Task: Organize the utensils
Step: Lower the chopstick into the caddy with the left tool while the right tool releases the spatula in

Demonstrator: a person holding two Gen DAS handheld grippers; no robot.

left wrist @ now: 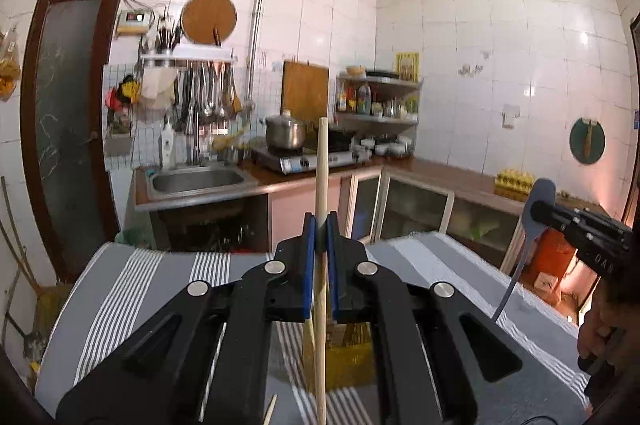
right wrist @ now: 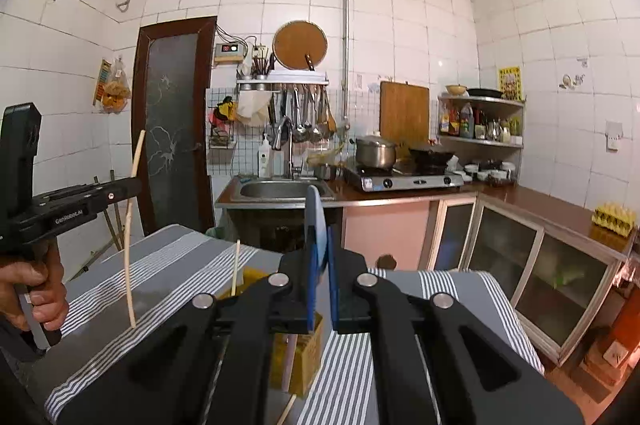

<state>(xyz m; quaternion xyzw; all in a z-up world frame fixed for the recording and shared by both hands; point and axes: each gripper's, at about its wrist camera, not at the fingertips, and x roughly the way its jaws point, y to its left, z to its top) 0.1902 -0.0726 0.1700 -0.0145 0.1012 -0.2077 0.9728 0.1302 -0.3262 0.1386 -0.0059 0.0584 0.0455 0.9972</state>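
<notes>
My left gripper (left wrist: 320, 225) is shut on a long pale wooden stick (left wrist: 321, 177) held upright above the striped table; it also shows in the right wrist view (right wrist: 130, 225) at the left. My right gripper (right wrist: 320, 231) is shut on a grey-blue spatula (right wrist: 316, 213); in the left wrist view the right gripper (left wrist: 538, 211) holds that spatula (left wrist: 540, 197) with its thin handle hanging down. A yellow holder box (right wrist: 300, 361) stands on the table below both grippers, with another thin wooden stick (right wrist: 236, 269) standing in it. The box shows in the left wrist view (left wrist: 348, 357) too.
The table wears a grey and white striped cloth (left wrist: 132, 289). Behind it is a kitchen counter with a sink (right wrist: 286, 189), a gas stove with a pot (right wrist: 376, 151), a corner shelf of bottles (right wrist: 480, 125) and an egg tray (right wrist: 614, 217). A dark door (right wrist: 172, 121) is at the left.
</notes>
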